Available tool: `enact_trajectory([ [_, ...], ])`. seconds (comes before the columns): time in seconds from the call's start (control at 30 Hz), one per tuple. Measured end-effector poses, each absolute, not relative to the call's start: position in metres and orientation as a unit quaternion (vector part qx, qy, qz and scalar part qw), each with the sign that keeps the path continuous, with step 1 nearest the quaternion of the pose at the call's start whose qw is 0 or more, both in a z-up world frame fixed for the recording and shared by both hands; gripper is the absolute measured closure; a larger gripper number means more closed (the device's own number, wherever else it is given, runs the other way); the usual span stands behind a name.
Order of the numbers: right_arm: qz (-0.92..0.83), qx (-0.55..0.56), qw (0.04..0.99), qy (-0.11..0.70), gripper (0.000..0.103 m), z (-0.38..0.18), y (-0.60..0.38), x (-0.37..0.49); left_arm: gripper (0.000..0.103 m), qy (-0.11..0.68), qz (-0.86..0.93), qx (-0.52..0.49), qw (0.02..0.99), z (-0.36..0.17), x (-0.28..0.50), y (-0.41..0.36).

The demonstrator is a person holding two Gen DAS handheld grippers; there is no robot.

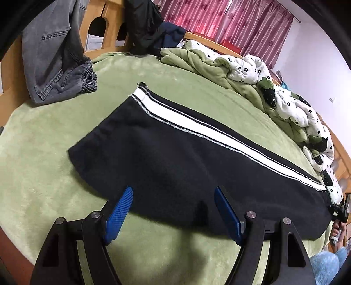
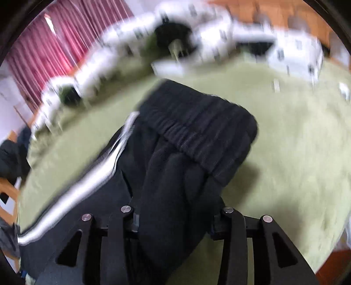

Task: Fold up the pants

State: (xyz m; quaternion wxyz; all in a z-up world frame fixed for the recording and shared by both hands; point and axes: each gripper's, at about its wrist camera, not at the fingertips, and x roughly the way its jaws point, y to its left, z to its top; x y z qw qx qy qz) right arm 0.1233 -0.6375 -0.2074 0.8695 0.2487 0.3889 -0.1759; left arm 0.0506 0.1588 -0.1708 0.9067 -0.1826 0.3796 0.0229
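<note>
Black pants [image 1: 175, 153] with a white side stripe lie lengthwise on the green bed cover [image 1: 43, 153], legs together. My left gripper [image 1: 173, 197] is open, its blue pads [image 1: 119, 210] hovering over the pants' near edge, holding nothing. In the right wrist view the right gripper [image 2: 175, 210] is shut on the pants [image 2: 175, 175] near the elastic waistband [image 2: 197, 129], which is lifted and bunched over the fingers. The right view is motion-blurred. The right gripper also shows at the far right of the left wrist view [image 1: 341, 210].
Grey jeans [image 1: 57, 57] hang over the wooden bed frame at back left. Dark clothes [image 1: 149, 28] lie at the back. A crumpled green and white floral quilt [image 1: 274, 92] runs along the far side. Red curtains [image 1: 230, 19] hang behind.
</note>
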Motion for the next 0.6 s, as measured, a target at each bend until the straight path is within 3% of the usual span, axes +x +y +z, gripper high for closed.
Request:
enact_trajectory([
  [0.07,-0.196,0.243,0.877,0.366,0.048,-0.206,-0.636,0.098,0.028,0.374,0.023,-0.178,0.910,-0.166,0.044,0.165],
  [0.13,-0.220,0.220,0.882,0.354,0.042,-0.197,-0.629,0.075,0.028,0.367,0.025,-0.168,0.915,-0.160,0.039,0.172],
  [0.33,-0.237,0.130,0.898,0.348,0.042,-0.157,-0.581,0.058,0.028,0.340,0.005,-0.167,0.925,-0.144,0.068,0.190],
  [0.6,-0.113,0.026,0.929,0.351,0.042,-0.127,-0.465,0.141,0.030,0.364,0.009,-0.166,0.916,-0.139,0.174,0.200],
])
